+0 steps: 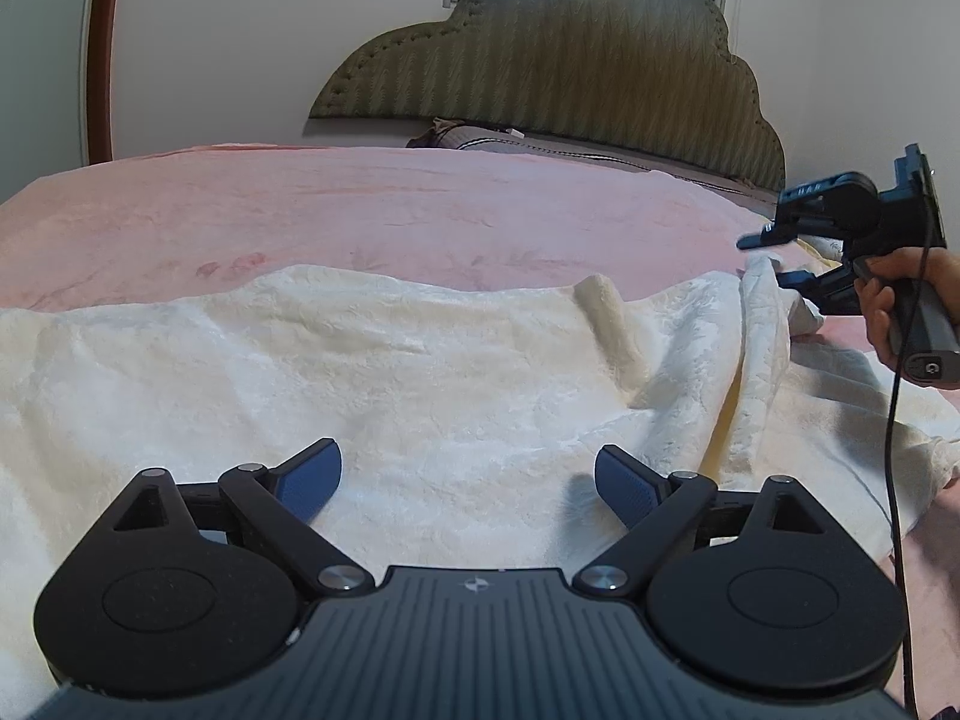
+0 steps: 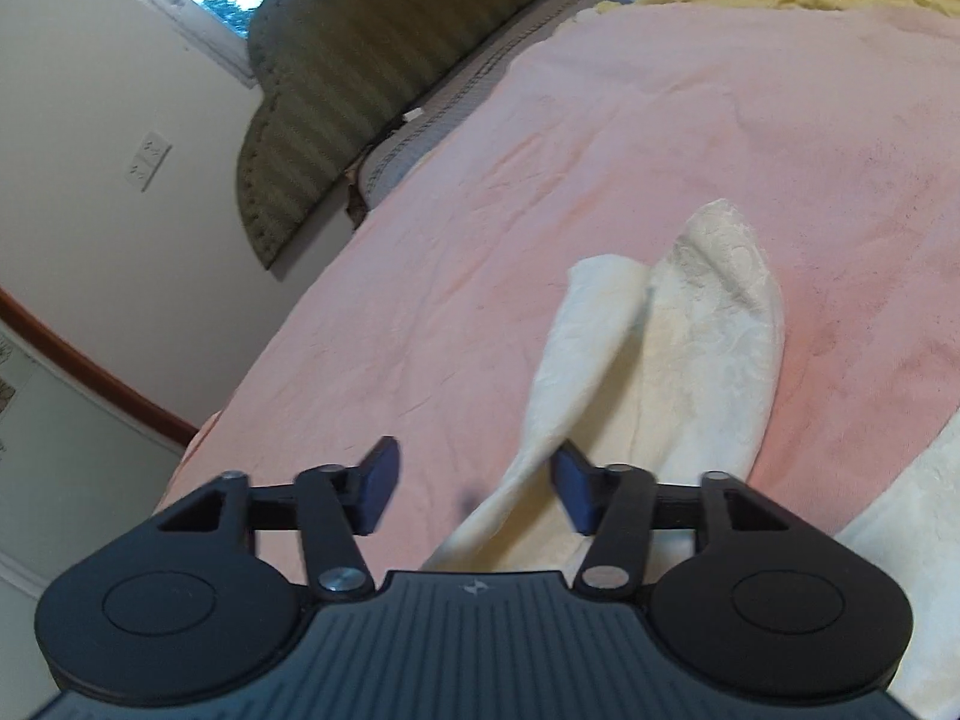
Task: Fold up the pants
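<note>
Left wrist view first: my left gripper (image 1: 468,483) hovers over the near part of the cream pants (image 1: 372,372), its blue pads spread wide with nothing but flat fabric under the gap. The pants lie across the pink bedspread (image 1: 360,204), close to me, well short of the green headboard (image 1: 552,60). Over at the right edge of that view, a hand (image 1: 900,300) carries my right gripper (image 1: 774,264), whose jaws sit around a bunched fold of the cloth.

In the right wrist view the right gripper (image 2: 474,489) has its pads partly drawn in, and a twisted tail of the pants (image 2: 678,360) runs up through the gap, lying against the right-hand pad; the left-hand pad stands clear of it over the bedspread (image 2: 660,120). I judge it is not clamped yet.

To do this step well, I would close fully on the doubled edge, not a single layer, then lift only enough to carry it across, while the left gripper pins or pinches the near edge so the body does not drag.

The fabric is plush, embossed with a faint floral pattern, and thick. It is rumpled, with a raised ridge near the middle and loose folds toward the right. I expect it to slump and resist a crisp crease.
</note>
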`<state>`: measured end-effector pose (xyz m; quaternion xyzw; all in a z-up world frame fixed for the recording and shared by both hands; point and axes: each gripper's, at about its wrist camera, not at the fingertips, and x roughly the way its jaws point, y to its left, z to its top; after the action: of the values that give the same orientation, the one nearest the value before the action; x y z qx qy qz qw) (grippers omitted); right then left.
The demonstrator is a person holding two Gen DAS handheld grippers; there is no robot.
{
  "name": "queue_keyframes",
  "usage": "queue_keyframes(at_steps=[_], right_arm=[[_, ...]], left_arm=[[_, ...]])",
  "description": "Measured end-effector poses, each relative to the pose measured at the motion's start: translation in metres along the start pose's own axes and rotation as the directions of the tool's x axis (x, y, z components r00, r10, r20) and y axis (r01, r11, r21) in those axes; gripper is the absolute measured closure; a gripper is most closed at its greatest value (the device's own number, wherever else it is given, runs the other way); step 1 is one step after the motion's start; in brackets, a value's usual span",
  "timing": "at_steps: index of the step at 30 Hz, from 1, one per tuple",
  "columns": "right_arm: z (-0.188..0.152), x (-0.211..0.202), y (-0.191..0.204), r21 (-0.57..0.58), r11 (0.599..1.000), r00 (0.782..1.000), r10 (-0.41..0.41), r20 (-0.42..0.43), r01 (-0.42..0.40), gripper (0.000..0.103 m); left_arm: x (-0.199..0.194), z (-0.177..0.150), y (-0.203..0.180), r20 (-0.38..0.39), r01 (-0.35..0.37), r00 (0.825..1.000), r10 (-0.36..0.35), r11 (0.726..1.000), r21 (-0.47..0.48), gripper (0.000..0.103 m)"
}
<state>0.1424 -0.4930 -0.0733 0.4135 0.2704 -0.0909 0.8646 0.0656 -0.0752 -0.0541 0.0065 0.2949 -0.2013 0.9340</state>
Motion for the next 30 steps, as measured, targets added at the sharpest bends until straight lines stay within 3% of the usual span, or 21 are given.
queue_keyframes(at_steps=[1, 4, 7, 12, 16, 19, 21, 24, 26, 28, 30], right_arm=[[0.002, 0.002, -0.003, 0.007, 1.000, 1.000, -0.007, 0.008, 0.007, 0.081], [0.005, 0.001, -0.016, 0.037, 0.999, 0.999, 0.028, 0.028, -0.029, 0.093], [0.002, -0.025, -0.023, 0.016, 0.998, 0.994, 0.066, 0.089, -0.068, 0.095], [-0.001, -0.107, -0.047, 0.003, 0.991, 0.969, 0.128, 0.211, -0.132, 0.095], [-0.015, -0.171, -0.084, 0.040, 0.993, 0.955, 0.096, 0.281, -0.111, 0.095], [-0.029, -0.197, -0.120, 0.096, 0.994, 0.958, 0.028, 0.285, -0.058, 0.095], [-0.037, -0.196, -0.140, 0.130, 0.991, 0.971, 0.001, 0.241, -0.033, 0.095], [-0.047, -0.186, -0.157, 0.181, 0.978, 0.981, 0.068, 0.183, -0.102, 0.095], [-0.053, -0.175, -0.160, 0.231, 0.957, 0.976, 0.141, 0.167, -0.178, 0.088], [-0.057, -0.161, -0.157, 0.258, 0.946, 0.978, 0.169, 0.124, -0.196, 0.059], [-0.063, -0.148, -0.150, 0.283, 0.936, 0.978, 0.193, 0.081, -0.208, 0.036]], left_arm=[[0.000, 0.000, 0.000, 0.000, 0.001, 1.000, -0.001, 1.000, -0.001, 0.010], [0.000, 0.000, 0.001, 0.003, 0.005, 1.000, -0.005, 1.000, -0.004, 0.010], [-0.001, 0.001, 0.004, 0.016, 0.030, 0.999, -0.030, 0.999, -0.017, 0.010], [-0.004, 0.000, 0.003, 0.035, 0.035, 0.999, -0.035, 0.999, -0.017, 0.010], [-0.007, 0.001, -0.001, 0.046, 0.023, 0.999, -0.023, 1.000, 0.003, 0.010], [-0.013, 0.003, -0.008, 0.069, 0.001, 0.998, -0.003, 0.999, 0.041, 0.010], [-0.018, 0.005, -0.019, 0.082, 0.002, 0.997, -0.010, 0.996, 0.091, 0.010], [-0.026, 0.008, -0.035, 0.086, 0.040, 0.995, -0.054, 0.988, 0.149, 0.010], [-0.030, 0.009, -0.045, 0.086, 0.056, 0.994, -0.071, 0.984, 0.170, 0.010], [-0.032, 0.009, -0.052, 0.083, 0.063, 0.993, -0.081, 0.979, 0.193, 0.010], [-0.033, 0.009, -0.057, 0.087, 0.065, 0.993, -0.085, 0.975, 0.211, 0.010]])
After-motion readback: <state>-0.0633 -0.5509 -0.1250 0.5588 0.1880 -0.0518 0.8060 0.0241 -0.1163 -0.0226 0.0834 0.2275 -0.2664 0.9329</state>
